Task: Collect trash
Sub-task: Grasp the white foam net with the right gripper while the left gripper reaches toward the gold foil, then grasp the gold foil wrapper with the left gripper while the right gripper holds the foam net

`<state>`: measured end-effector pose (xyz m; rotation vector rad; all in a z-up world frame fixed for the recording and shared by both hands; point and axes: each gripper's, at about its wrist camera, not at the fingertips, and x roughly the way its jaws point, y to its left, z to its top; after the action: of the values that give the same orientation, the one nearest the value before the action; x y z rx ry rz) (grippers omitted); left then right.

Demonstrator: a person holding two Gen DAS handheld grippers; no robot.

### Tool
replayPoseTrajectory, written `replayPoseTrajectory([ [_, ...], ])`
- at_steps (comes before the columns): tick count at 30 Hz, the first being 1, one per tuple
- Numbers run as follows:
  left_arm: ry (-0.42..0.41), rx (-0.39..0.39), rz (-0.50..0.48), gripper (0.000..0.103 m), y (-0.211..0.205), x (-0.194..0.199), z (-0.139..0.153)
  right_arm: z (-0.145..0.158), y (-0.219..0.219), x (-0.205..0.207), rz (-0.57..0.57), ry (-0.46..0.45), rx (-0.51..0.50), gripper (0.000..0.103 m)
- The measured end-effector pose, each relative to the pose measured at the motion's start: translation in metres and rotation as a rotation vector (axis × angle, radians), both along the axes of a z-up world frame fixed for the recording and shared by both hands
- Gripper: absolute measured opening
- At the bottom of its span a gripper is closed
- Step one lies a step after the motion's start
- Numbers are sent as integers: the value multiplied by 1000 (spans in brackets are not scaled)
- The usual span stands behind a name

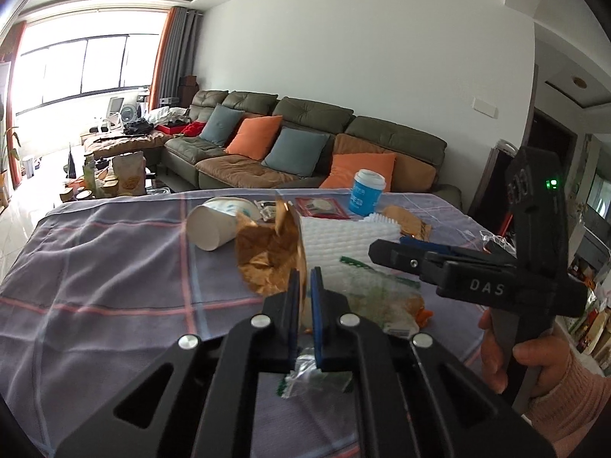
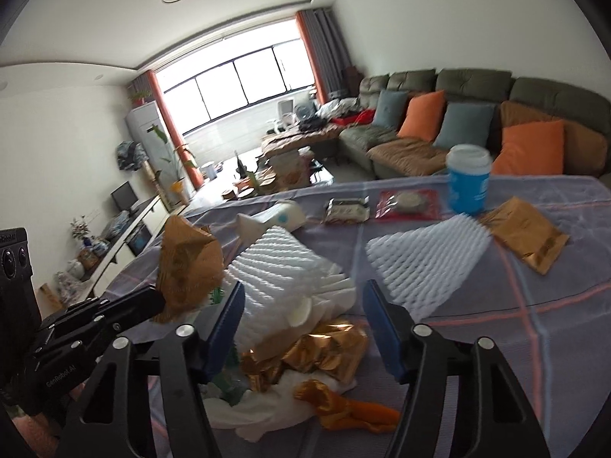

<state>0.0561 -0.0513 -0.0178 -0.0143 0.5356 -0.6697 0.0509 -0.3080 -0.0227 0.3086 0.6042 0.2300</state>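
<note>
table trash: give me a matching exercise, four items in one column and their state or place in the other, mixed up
Items:
1. blue cup
2. white paper cup
3. crumpled gold wrapper
4. flat gold packet

States:
A. lying on its side
B. pinched in the left hand-held gripper
C. standing upright with a white lid
D. lying flat on the cloth, right of the white foam sheet

Pairs: 1-C, 2-A, 3-B, 4-D

A counter under a lilac plaid cloth [image 2: 534,328] carries a tipped white paper cup [image 1: 214,225], an upright blue cup with white lid [image 2: 467,179], white foam netting sheets [image 2: 424,263], flat gold foil pouch [image 2: 525,234] and a heap of crumpled wrappers [image 2: 324,358].
</note>
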Motion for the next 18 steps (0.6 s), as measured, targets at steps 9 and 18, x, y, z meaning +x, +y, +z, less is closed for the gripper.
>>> replayPoseTrajectory([
  [9,29,-21,52,9,40,-5,-1,17,18,2,52,-42,-25,12],
  [18,53,24,3,55,18,1,-20,41,17,-7,14,-109,-83,12],
])
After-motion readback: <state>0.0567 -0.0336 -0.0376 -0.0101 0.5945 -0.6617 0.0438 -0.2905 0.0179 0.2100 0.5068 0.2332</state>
